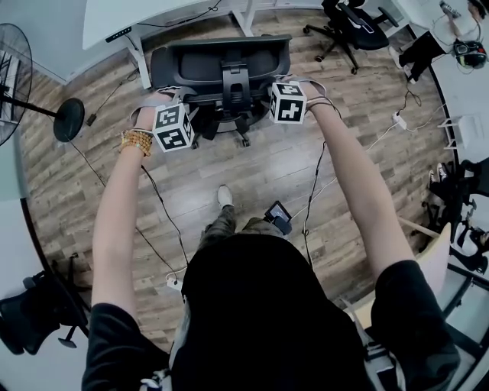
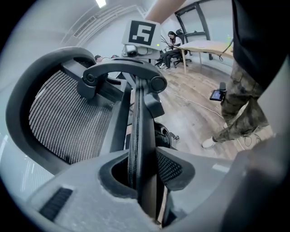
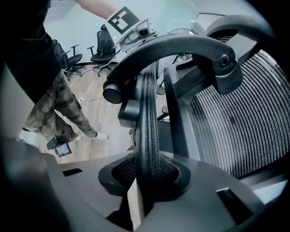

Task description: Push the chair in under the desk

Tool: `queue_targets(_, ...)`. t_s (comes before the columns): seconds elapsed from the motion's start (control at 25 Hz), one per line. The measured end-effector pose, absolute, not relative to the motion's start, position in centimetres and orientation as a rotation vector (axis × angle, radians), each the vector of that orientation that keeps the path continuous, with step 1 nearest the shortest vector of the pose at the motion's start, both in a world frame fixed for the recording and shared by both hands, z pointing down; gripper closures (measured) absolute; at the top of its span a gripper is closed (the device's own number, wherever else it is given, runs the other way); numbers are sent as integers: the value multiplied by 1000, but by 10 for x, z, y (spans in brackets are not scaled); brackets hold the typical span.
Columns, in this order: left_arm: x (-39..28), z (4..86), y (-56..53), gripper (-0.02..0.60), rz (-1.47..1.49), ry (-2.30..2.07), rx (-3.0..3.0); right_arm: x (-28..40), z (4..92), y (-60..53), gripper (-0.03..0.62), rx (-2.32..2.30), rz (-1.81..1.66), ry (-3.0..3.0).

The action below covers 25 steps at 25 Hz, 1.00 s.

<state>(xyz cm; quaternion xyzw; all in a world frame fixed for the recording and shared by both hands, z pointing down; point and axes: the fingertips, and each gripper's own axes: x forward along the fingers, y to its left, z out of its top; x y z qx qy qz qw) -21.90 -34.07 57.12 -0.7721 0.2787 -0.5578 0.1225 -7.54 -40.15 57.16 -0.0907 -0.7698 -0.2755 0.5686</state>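
item: chair (image 1: 220,65), black, mesh back, on castors. stands on the wood floor (image 1: 252,172) at the near edge of the white desk (image 1: 145,17), backrest toward the person. the top rim of the backrest lies just short of the desk edge, and the castors show below it.

open room: bare floor between the chair and the person's shoe (image 1: 224,196). thin cables (image 1: 160,206) trail over that floor on both sides. to the left, well apart from the chair, a standing fan (image 1: 67,118) with a round base. beyond the chair's right side, near the far edge of the floor, a second office chair (image 1: 353,27). one desk leg (image 1: 137,61) stands just beside the backrest's left corner.

tool, left gripper (image 2: 142,165): on the left part of the backrest's top rim, angled down. the rim's edge runs up between its jaws and they are clamped on it.

tool, right gripper (image 3: 147,179): on the right part of the same rim, a steeper downward angle. the padded edge of the rim fills the gap and the jaws are pressed onto it.

both arms are stretched forward, the grippers level with each other, either side of the back's centre spine.
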Motion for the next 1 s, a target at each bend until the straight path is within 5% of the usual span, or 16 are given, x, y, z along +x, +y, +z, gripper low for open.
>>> queue_targets(1.0,-226,568,-348,457,-1608,832,-2202,-82,569,-408,510,-210,-666,-1811)
